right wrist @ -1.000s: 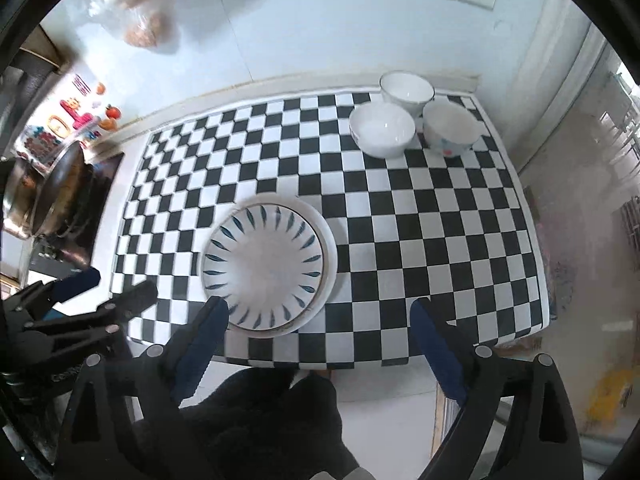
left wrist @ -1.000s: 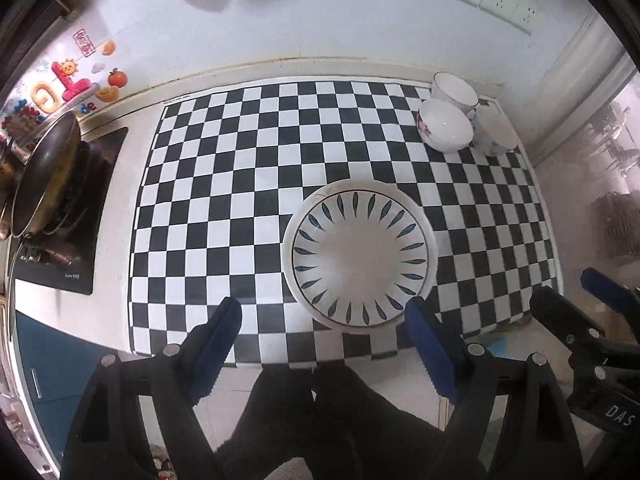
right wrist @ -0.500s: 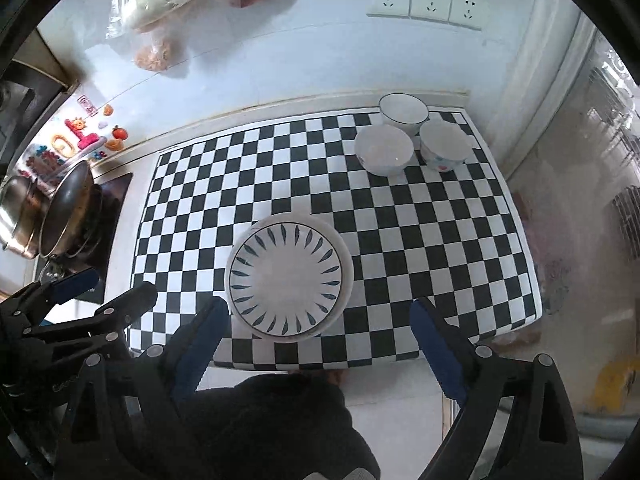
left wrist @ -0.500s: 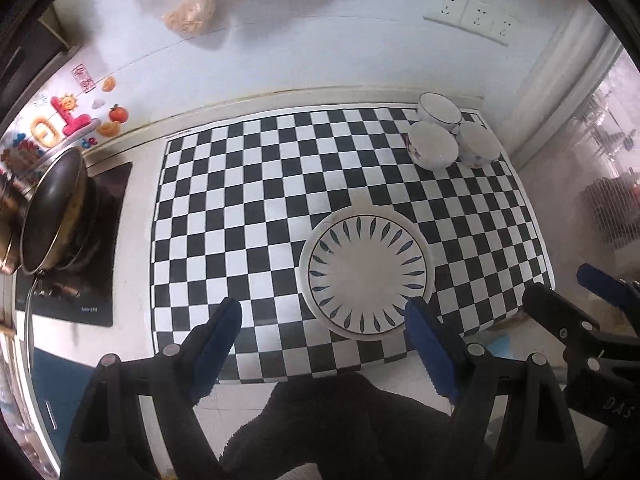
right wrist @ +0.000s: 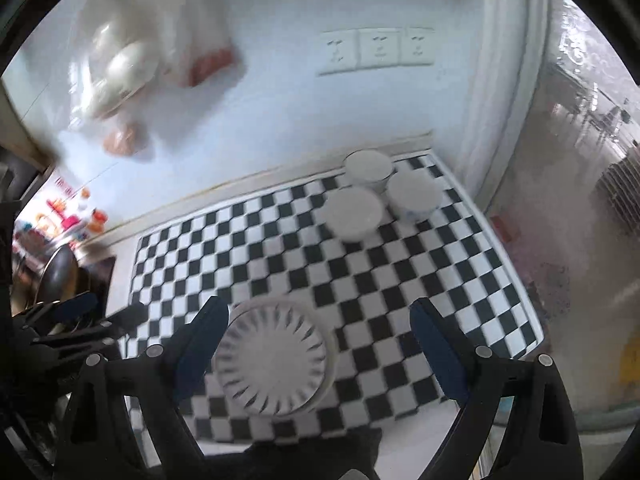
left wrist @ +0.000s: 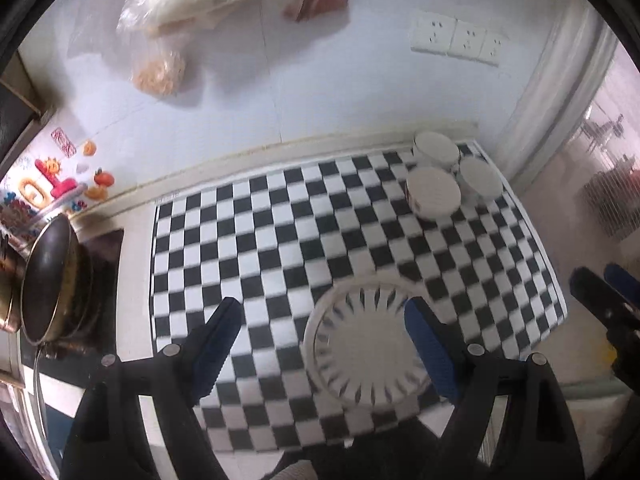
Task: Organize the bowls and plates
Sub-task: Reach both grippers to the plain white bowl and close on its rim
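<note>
A white plate with a ring of dark leaf marks point(left wrist: 366, 350) lies on the checkered mat point(left wrist: 280, 240) near its front edge; it also shows in the right wrist view point(right wrist: 272, 368). Three white bowls point(left wrist: 434, 194) sit close together at the mat's far right corner, also seen in the right wrist view point(right wrist: 354, 212). My left gripper point(left wrist: 320, 344) is open and empty, held above the front of the mat. My right gripper point(right wrist: 320, 344) is open and empty, to the plate's right. Both views are blurred.
A dark pan point(left wrist: 48, 284) sits on the stove at the left. Plastic bags of food point(left wrist: 192, 8) hang on the white wall. Wall sockets point(left wrist: 456, 40) are at the upper right. The counter's front edge lies just below the mat.
Both grippers have pulled back and tilted upward, so the mat, plate and bowls look smaller and lower, and more wall shows. Both stay open. The plate and bowls have not moved.
</note>
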`<state>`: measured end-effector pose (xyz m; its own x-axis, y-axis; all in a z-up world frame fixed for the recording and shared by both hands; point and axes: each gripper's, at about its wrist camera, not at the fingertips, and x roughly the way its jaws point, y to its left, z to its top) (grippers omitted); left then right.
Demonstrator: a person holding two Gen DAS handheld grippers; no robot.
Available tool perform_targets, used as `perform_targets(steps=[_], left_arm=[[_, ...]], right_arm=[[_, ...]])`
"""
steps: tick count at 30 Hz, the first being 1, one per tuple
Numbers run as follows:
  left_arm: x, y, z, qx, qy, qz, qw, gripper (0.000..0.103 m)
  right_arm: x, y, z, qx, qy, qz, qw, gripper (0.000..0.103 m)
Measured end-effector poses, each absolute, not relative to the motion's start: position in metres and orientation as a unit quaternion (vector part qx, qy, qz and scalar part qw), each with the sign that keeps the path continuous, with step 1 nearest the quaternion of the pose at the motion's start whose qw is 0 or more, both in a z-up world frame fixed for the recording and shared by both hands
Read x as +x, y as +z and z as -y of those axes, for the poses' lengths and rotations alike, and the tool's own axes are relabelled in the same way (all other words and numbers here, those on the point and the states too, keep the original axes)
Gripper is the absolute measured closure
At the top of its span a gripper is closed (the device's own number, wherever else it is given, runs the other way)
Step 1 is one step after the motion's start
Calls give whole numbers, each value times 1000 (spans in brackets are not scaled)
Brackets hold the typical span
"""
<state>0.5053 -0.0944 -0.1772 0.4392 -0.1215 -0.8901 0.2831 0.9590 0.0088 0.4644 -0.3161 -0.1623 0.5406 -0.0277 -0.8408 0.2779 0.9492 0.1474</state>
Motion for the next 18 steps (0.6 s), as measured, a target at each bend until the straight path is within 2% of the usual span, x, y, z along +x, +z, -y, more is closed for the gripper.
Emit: perform_targets(steps=[5, 11, 12, 13, 14, 15, 18], left_arm=[[542, -190, 125, 57, -119, -515, 847, 20], [610, -238, 185, 38, -112, -556, 823, 20], [625, -252, 198, 39, -108, -567, 816, 24], [634, -261, 206, 41, -107, -574, 811, 33], [647, -274, 218, 49, -103, -584, 804, 37], [656, -283, 227, 55, -99, -592, 798, 45], [693, -323, 254, 62, -89, -623, 775, 51]], right_arm=[[490, -193, 372, 149, -105, -482, 857, 9], [561, -275, 449, 186, -88, -538, 817, 9], [578, -294, 461, 195, -77, -548, 810, 11], [591, -308, 469, 203, -71, -557, 802, 13], [608, -328, 479, 212, -62, -571, 791, 19], [620, -343, 486, 219, -57, -582, 781, 24], [655, -387, 502, 246, -38, -612, 750, 30]])
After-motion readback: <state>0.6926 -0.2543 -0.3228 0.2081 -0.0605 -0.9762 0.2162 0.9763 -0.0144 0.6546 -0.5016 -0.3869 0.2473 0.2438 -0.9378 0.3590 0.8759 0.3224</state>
